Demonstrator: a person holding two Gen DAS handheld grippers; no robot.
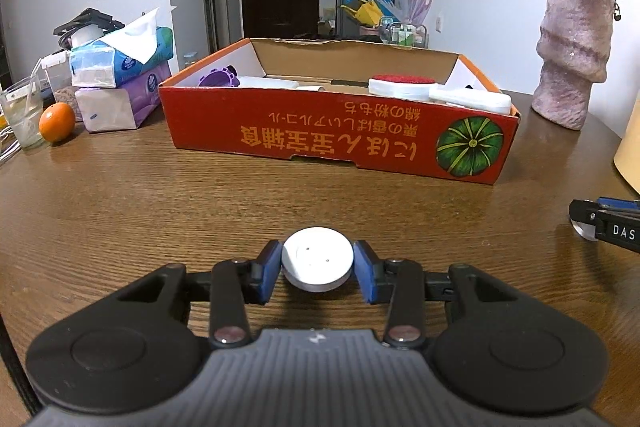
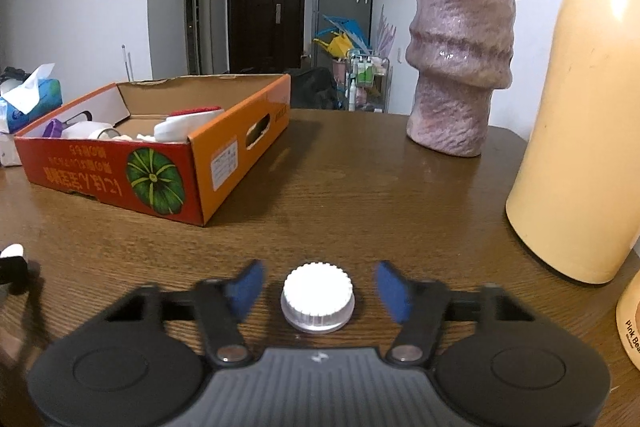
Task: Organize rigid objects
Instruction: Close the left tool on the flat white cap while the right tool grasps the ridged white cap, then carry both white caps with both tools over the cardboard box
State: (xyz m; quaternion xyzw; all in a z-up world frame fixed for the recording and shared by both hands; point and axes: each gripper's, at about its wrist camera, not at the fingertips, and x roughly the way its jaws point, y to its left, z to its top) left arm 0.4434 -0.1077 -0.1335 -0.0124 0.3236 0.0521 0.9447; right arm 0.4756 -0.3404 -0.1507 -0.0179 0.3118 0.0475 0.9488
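Nearest the lens, your left gripper (image 1: pixel 318 263) had its jaws clamped on a white disc (image 1: pixel 317 259) on the bench (image 1: pixel 160 195). Your right gripper (image 2: pixel 318 287) had its jaws apart around a ribbed cap (image 2: pixel 318 297), not touching, low in the frame. Next I judge: grip the cap, lift both into the red box (image 1: pixel 340 143).

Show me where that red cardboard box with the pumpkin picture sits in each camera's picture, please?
Left wrist view: the cardboard box stands centre, front wall facing the camera.
Right wrist view: it stands left of centre, seen corner-on.
Shared landmark: the pink vase, right of the box in both.
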